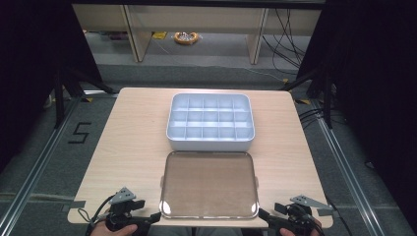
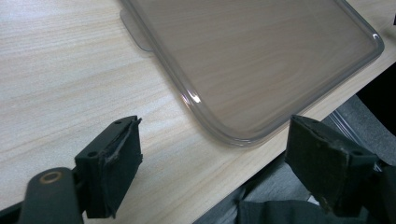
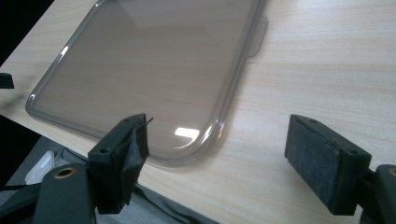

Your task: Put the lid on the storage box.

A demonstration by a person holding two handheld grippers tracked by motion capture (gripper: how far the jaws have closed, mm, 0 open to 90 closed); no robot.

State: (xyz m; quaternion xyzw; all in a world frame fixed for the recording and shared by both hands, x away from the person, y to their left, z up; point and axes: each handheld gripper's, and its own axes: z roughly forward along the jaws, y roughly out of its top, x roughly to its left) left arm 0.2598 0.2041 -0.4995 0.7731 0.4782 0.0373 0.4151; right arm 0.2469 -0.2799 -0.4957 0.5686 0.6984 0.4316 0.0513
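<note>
- The table (image 1: 133, 147) carries two items, set one behind the other along its middle line.
- The compartment tray (image 1: 210, 139) sits at the far half of the table.
- The lid (image 1: 209, 184) lies flat at the near half, just in front of the compartment tray, its near edge at the table's near edge.
- The left hand-held gripper (image 1: 150, 218) sits at the lid's near left corner.
- The right hand-held gripper (image 1: 265, 217) sits at the lid's near right corner.
</note>
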